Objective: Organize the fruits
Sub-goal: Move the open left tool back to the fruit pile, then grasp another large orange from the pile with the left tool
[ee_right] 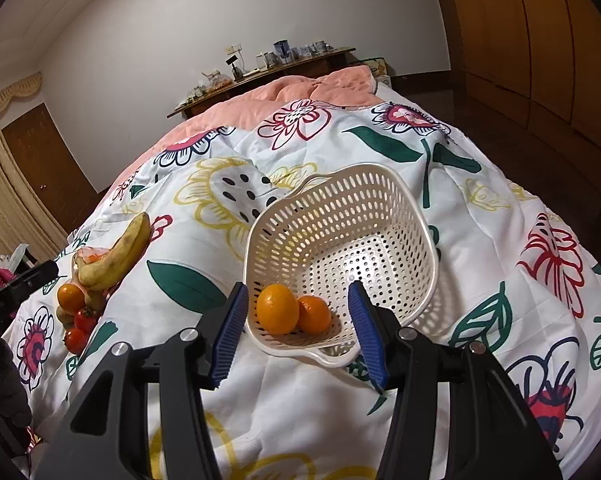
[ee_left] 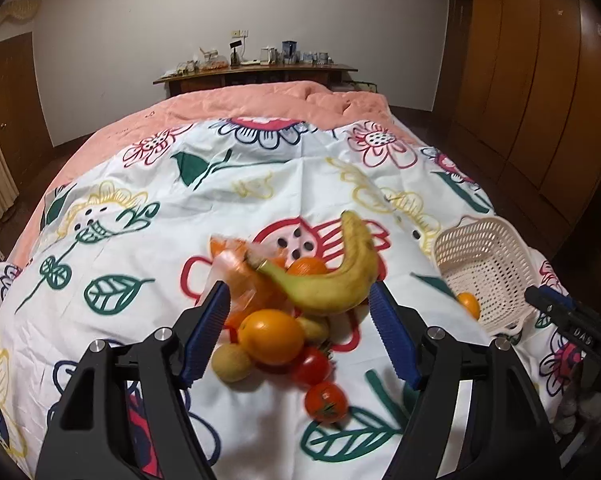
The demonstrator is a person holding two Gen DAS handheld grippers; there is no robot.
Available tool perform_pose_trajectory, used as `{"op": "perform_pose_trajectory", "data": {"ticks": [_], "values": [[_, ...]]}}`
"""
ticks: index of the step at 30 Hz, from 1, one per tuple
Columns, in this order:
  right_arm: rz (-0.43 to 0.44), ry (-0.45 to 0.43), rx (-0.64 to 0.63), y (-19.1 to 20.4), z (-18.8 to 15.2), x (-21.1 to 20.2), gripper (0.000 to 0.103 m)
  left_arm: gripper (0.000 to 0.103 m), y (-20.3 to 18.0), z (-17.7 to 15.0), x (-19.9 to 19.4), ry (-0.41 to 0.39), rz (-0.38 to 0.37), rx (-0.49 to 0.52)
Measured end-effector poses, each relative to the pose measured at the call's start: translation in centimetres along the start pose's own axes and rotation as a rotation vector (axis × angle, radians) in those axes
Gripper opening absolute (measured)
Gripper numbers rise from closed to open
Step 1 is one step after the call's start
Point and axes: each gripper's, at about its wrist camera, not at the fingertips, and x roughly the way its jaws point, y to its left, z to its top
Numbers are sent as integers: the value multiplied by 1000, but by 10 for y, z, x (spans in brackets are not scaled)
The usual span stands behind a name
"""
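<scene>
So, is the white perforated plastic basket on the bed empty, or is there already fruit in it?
Not empty: the white perforated plastic basket holds two oranges, side by side at its near edge. The rest of it is bare.

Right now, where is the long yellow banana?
The long yellow banana lies on top of the fruit pile on the flowery bedspread, left of the white plastic basket in both wrist views.
</scene>
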Motion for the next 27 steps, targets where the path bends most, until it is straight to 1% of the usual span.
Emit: {"op": "perform_pose_trajectory", "data": {"ticks": [4,7,9,10,12,15,20,27], "values": [[3,8,-6,3,-1,2,52,72,4,-6,5,19,-1,-6],[5,10,-10,5,-1,2,52,66,7,-11,10,39,-8,-8],[6,11,-11,5,-2,2,52,56,9,-13,15,57,-13,-17],[6,11,-13,6,-1,3,52,55,11,-14,19,73,-23,-28],[7,13,-14,7,-2,3,52,51,13,-15,22,79,-24,-35],[9,17,-18,9,-2,5,52,50,13,-16,24,80,-25,-31],[13,21,-28,12,-3,5,52,44,14,-20,30,94,-9,-28],[16,24,-35,15,-4,6,52,44,13,-21,31,91,-9,-30]]}}
